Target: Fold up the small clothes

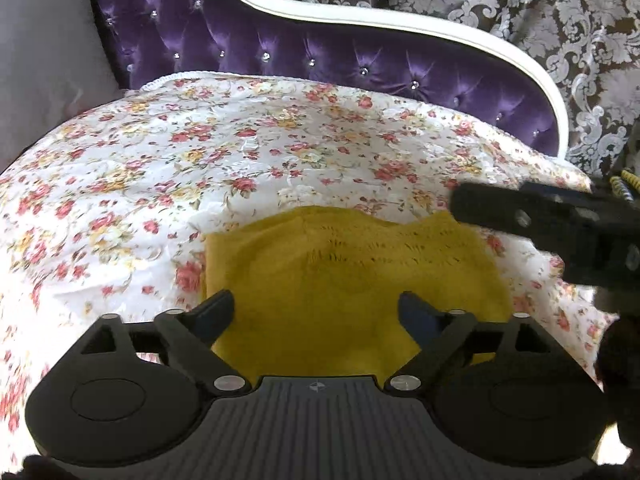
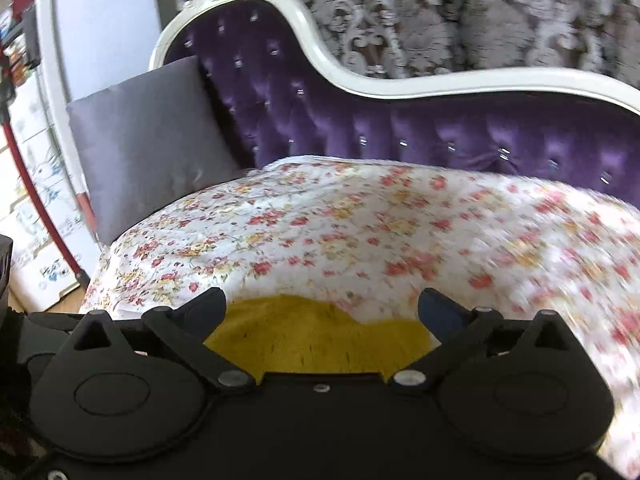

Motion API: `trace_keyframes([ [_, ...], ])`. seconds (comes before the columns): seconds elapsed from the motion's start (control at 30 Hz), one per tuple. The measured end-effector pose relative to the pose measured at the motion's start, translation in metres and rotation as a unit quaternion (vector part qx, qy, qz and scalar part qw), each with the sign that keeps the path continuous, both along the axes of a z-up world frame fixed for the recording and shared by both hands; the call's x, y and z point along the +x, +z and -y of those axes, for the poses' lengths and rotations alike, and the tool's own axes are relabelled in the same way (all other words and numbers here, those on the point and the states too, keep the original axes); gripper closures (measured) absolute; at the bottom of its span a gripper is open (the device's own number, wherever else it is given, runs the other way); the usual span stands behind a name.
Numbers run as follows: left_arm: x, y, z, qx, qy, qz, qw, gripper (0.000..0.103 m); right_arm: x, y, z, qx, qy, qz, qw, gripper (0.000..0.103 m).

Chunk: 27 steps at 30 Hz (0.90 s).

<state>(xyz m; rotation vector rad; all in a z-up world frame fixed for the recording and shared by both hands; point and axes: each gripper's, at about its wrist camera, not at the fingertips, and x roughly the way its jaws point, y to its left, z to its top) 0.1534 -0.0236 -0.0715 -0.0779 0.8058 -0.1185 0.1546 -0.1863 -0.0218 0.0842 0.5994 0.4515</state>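
Observation:
A small mustard-yellow knitted garment point(image 1: 344, 280) lies flat on the floral sheet point(image 1: 200, 152). My left gripper point(image 1: 318, 312) is open, its fingers spread over the garment's near part, holding nothing. My right gripper shows in the left wrist view point(image 1: 560, 224) as a black body at the right, over the garment's far right corner. In the right wrist view the right gripper point(image 2: 322, 312) is open and empty, with the garment point(image 2: 320, 340) just below and between its fingers; most of the garment is hidden under the gripper body.
The floral sheet point(image 2: 380, 232) covers a purple tufted chaise point(image 1: 280, 48) with a white frame point(image 2: 440, 80). A grey cushion point(image 2: 148, 136) leans at the left end. Patterned curtains point(image 1: 520, 8) hang behind. Boxes and a red pole point(image 2: 36, 200) stand at the left.

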Motion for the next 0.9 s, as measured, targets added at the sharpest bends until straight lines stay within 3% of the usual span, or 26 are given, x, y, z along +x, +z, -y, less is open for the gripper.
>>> trace_keyframes([
  [0.27,-0.038,0.021,0.005,-0.002,0.018,0.014,0.9997,0.007,-0.055,0.000,0.010,-0.009,-0.039,-0.032,0.999,0.000],
  [0.47,-0.071,0.040,0.020,0.090,0.040,0.033,0.9946,0.008,-0.092,0.006,0.016,-0.004,-0.051,-0.048,0.998,0.001],
  [0.53,-0.084,0.047,0.022,0.103,0.052,0.048,0.9922,0.008,-0.103,0.008,0.016,-0.005,-0.058,-0.053,0.997,0.001],
  [0.7,-0.111,0.058,0.021,0.100,0.078,0.059,0.9901,0.007,-0.131,0.011,0.017,-0.007,-0.074,-0.054,0.996,0.001],
  [0.9,-0.133,0.060,0.024,0.085,0.074,0.053,0.9922,0.007,-0.161,0.015,0.010,-0.042,-0.100,-0.031,0.994,0.001],
])
